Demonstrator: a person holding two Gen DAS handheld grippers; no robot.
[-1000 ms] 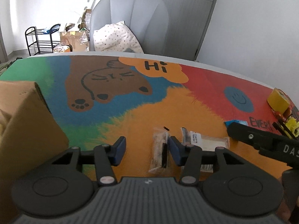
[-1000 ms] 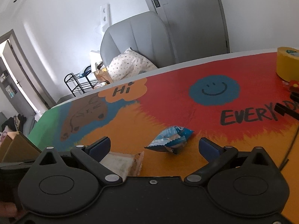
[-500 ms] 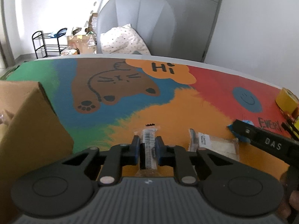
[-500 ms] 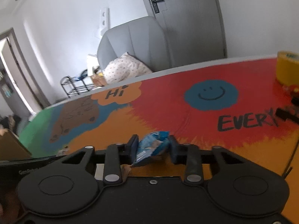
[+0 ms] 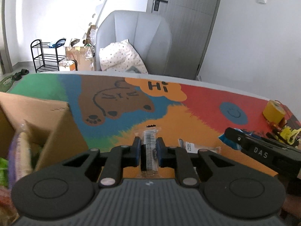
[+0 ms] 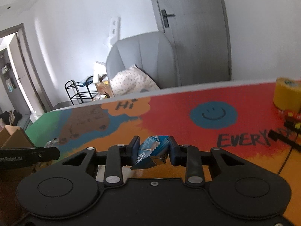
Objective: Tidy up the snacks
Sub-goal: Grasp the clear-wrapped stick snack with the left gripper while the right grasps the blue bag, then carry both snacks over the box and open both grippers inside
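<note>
Snack packet (image 5: pixel 149 150) upright-edged, long axis along left gripper (image 5: pixel 148 151) fingers.

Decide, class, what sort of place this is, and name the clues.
Probably a room in a home: a grey armchair with a spotted cushion, a shoe rack with slippers beside it, and a cartoon-printed table.

left hand-held gripper (image 5: pixel 148 148): black, blue pads | right hand-held gripper (image 6: pixel 153 148): black, pads seemingly dark-blue
</note>
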